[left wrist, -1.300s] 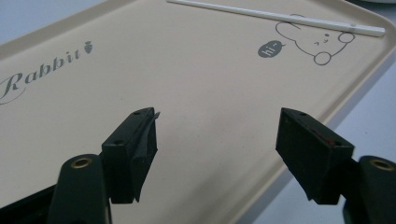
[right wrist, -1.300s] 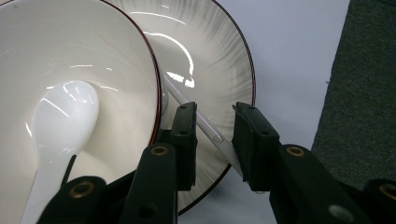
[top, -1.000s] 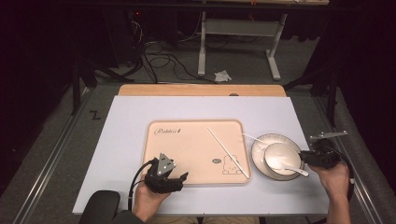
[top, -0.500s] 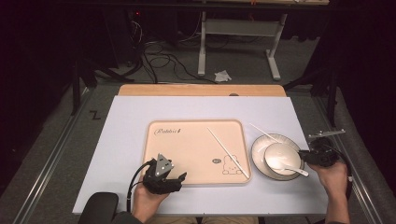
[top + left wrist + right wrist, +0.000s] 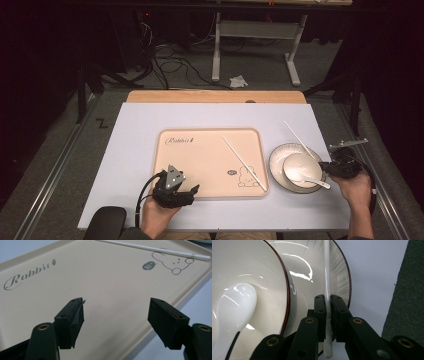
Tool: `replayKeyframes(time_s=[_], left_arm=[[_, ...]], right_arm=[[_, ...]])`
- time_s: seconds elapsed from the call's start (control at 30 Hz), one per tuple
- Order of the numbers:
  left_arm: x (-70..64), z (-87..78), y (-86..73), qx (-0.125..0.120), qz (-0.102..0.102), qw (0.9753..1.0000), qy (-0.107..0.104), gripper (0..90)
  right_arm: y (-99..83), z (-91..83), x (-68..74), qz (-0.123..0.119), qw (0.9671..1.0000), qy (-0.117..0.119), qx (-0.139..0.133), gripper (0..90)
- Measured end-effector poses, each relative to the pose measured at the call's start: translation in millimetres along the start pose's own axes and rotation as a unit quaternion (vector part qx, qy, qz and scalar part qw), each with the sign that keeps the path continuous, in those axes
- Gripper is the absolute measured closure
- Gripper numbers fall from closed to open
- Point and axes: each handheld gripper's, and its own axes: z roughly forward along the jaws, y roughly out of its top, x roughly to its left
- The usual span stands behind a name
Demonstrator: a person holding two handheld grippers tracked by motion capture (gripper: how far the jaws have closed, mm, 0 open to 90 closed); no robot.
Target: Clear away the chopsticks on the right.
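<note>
A white chopstick is clamped between the nearly closed jaws of the right gripper, near one end; its length runs out over the rim of the plate. In the high view this chopstick slants up and left from the right gripper, across the plate's far edge onto the table.

A bowl sits on the plate, with a white spoon in it; the spoon's handle points toward the right gripper. The spoon's bowl is seen resting inside the bowl.

A second chopstick lies loose on the tray, slanted across its right half, its near end beside the rabbit drawing.

The left gripper is held at the tray's near edge, jaws wide apart and empty, over bare tray surface.

The plate lies just right of the tray. Open table is left on the left side and along the far edge.

Read on the tray: "Rabbit", with "hi~" in a speech bubble.
</note>
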Motion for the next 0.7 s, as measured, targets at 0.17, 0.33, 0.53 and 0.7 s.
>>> replayKeyframes(time_s=[0.17,0.33,0.53,0.7], left_arm=[[0.3,-0.6,-0.1,0.000,0.000,1.0000,0.003,29.4],[0.1,0.9,-0.4,0.002,-0.002,1.0000,0.001,29.0],[1.2,1.7,-0.9,0.006,-0.006,1.0000,-0.001,28.8],[2.3,2.1,-1.0,0.007,-0.008,0.9999,-0.001,28.8]], right_arm=[[0.3,-0.4,-0.5,0.009,0.9999,0.003,-0.004,85.6],[-0.3,-5.9,-2.1,0.026,0.9994,0.008,-0.023,85.7],[-0.4,-14.4,-2.7,0.035,0.9980,0.013,-0.050,85.8],[1.6,-22.4,1.5,0.030,0.9972,0.012,-0.068,85.8]])
